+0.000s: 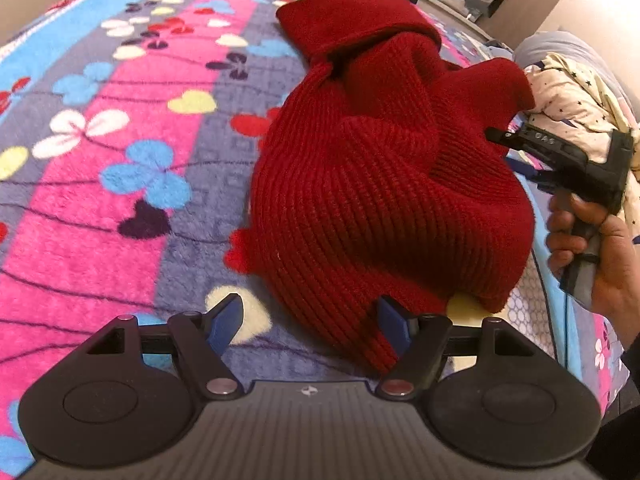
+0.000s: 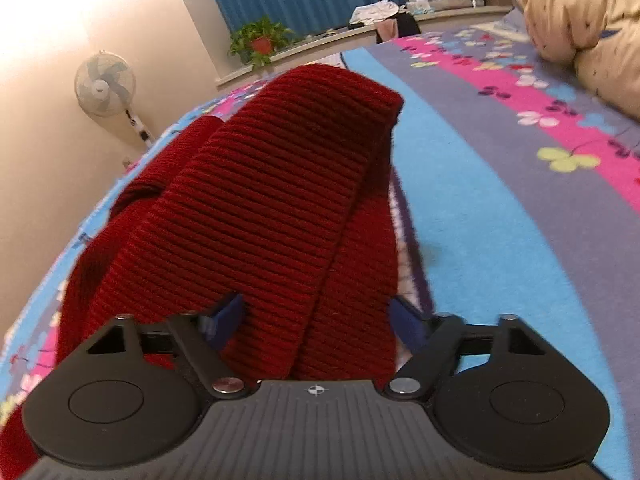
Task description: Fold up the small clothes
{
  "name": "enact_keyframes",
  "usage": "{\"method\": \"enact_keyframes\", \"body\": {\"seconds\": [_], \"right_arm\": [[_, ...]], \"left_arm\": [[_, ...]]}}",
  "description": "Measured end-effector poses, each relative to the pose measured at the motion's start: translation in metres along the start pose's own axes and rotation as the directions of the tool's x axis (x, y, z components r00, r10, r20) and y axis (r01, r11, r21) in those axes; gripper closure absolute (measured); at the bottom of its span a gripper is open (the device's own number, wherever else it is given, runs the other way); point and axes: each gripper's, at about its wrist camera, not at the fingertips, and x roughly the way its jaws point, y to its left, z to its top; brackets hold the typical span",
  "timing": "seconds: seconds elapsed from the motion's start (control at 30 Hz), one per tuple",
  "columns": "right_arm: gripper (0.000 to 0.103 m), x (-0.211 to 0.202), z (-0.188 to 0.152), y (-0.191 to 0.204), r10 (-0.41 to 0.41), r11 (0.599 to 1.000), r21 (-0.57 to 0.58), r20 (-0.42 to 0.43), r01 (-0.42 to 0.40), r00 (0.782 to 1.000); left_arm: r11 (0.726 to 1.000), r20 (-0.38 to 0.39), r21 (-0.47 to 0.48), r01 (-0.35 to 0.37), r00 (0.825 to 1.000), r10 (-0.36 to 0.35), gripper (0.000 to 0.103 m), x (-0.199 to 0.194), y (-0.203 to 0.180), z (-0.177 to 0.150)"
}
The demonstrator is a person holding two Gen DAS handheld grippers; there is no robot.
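Left wrist view: red knit sweater (image 1: 384, 184) sits bunched in a heap on the flowered blanket (image 1: 120, 168), toward the blanket's right edge, nearer that side than the middle. Thick ribbed knit, so I'd judge it soft, floppy, fairly light, not slippery and not fragile. It'll sag and stretch if lifted by a single layer. Best hold looks like a hem or cuff edge, pinching both layers, one corner per gripper. Left gripper (image 1: 312, 320) has its fingers spread apart, nothing between them; the right blue pad just touches the near lobe of the knit. Right gripper (image 1: 496, 134) comes in from the right, tips buried in a raised fold on the heap's right side, the person's hand (image 1: 592, 248) on its grip. Can't tell from here whether it's clamped.

Right wrist view: the sweater (image 2: 280, 200) fills the centre, a long ribbed band running away from the camera and draped over the gripper body, with the blanket's (image 2: 500, 220) blue stripe beside it. Right gripper (image 2: 316, 320) fingers stand wide, the cloth lying between and over them rather than pinched. Deep red, horizontal ribbing, one edge doubled over at the far end. Not flat yet; it needs spreading before any fold.
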Motion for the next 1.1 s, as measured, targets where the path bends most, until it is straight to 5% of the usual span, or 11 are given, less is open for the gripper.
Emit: {"method": "enact_keyframes", "body": {"seconds": [0.1,0.13,0.27,0.37,0.53,0.7,0.87,0.93,1.0,1.1], "right_arm": [[0.096,-0.010,0.003,0.007,0.011,1.000,-0.021,0.005,-0.010,1.000],[0.095,-0.018,0.004,0.008,0.027,1.000,-0.014,0.018,-0.026,0.999],[0.098,-0.055,0.006,0.010,0.017,0.999,-0.031,0.067,-0.015,0.998],[0.099,-0.094,0.004,0.012,0.026,0.998,-0.057,0.078,-0.022,0.997],[0.099,-0.169,-0.019,0.021,0.036,0.990,-0.140,0.073,-0.026,0.997],[0.099,-0.220,-0.066,0.023,0.052,0.953,-0.292,-0.115,-0.084,0.992],[0.103,-0.241,-0.122,0.011,0.087,0.894,-0.374,-0.392,-0.245,0.916],[0.102,-0.246,-0.126,0.004,0.078,0.894,-0.382,-0.384,-0.235,0.920],[0.099,-0.251,-0.115,-0.012,0.111,0.923,-0.314,-0.333,-0.221,0.936],[0.078,-0.250,-0.090,-0.039,0.085,0.981,-0.157,-0.190,-0.115,0.978]], "left_arm": [[1.000,0.025,-0.003,-0.007,1.000,0.007,0.026,0.003,-0.001,0.002],[1.000,0.038,0.003,-0.005,0.999,0.005,0.029,0.003,-0.003,0.002],[0.999,0.077,0.052,-0.007,0.997,0.003,0.068,-0.004,-0.009,0.001],[0.995,0.140,0.095,-0.013,0.990,0.000,0.078,-0.023,-0.012,-0.002],[0.984,0.247,0.169,-0.047,0.969,0.003,0.080,-0.067,-0.015,-0.008],[0.937,0.263,0.330,-0.112,0.964,0.023,0.081,-0.121,-0.014,-0.022],[0.911,0.187,0.388,-0.137,0.980,0.067,0.080,-0.144,0.012,-0.050],[0.941,0.115,0.313,-0.127,0.989,0.095,0.078,-0.132,0.027,-0.054],[0.947,0.152,0.283,-0.150,0.982,0.110,0.076,-0.131,0.031,-0.051],[0.968,0.174,0.206,-0.145,0.979,0.110,0.061,-0.133,0.038,-0.043]]}}
